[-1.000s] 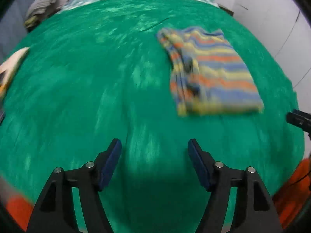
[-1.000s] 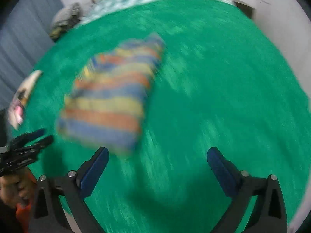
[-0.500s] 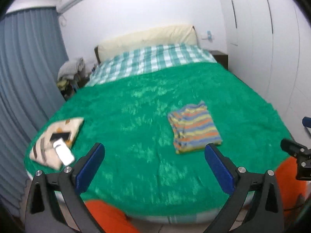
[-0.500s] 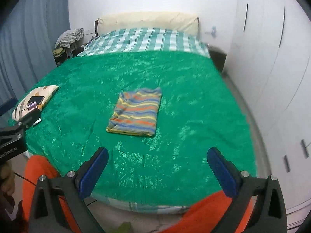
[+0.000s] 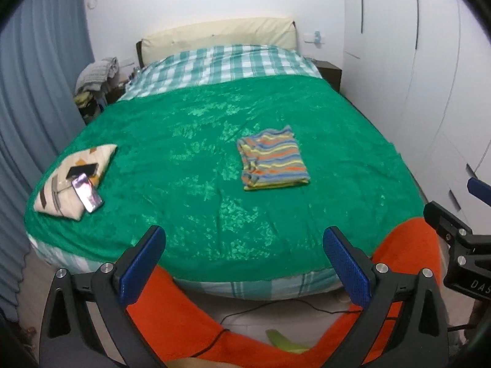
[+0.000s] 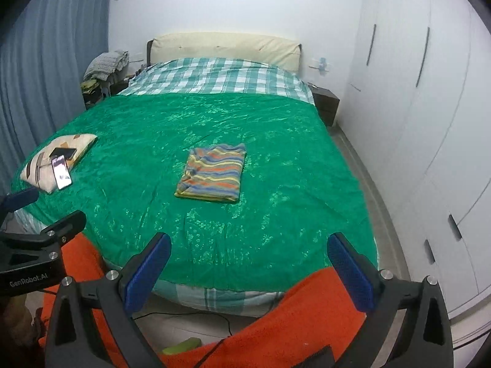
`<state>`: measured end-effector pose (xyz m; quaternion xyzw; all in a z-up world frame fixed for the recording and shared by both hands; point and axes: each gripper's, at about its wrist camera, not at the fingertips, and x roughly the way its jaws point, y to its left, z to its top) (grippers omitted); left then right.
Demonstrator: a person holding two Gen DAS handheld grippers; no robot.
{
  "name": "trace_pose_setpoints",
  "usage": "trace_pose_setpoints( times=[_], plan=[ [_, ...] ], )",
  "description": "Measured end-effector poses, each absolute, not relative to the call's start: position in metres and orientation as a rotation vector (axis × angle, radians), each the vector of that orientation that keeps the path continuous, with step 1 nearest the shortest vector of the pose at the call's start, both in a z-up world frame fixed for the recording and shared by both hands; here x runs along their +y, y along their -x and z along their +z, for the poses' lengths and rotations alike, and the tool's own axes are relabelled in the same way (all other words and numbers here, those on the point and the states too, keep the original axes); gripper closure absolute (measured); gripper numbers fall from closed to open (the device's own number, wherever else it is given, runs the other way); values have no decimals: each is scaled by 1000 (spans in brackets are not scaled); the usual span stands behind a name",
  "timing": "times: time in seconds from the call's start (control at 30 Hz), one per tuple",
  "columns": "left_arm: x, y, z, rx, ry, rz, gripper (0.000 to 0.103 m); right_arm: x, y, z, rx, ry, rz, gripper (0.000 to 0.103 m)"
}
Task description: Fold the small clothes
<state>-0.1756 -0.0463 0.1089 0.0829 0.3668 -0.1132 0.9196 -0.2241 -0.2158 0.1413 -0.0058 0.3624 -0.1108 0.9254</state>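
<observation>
Nearest the cameras, the left gripper (image 5: 244, 259) and the right gripper (image 6: 248, 265) are held above the orange-clad legs (image 6: 307, 306) at the foot of the bed, both with blue pads spread wide and nothing between them; the left jaws have just been opening. Farther off, the folded striped garment (image 5: 273, 162) is seen lying flat near the middle of the green blanket (image 5: 184, 159), well apart from both grippers. To the far left, a pillow (image 5: 73, 181) bearing two phones (image 5: 87, 194) is seen at the blanket's edge.
</observation>
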Motion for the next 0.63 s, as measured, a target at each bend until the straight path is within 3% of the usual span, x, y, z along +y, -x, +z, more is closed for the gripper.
trace_pose_setpoints(
  times=[0.63],
  plan=[
    [-60,177,112,701,-194,-230,0,-229,217,134,746,-35,-251,3]
  ],
)
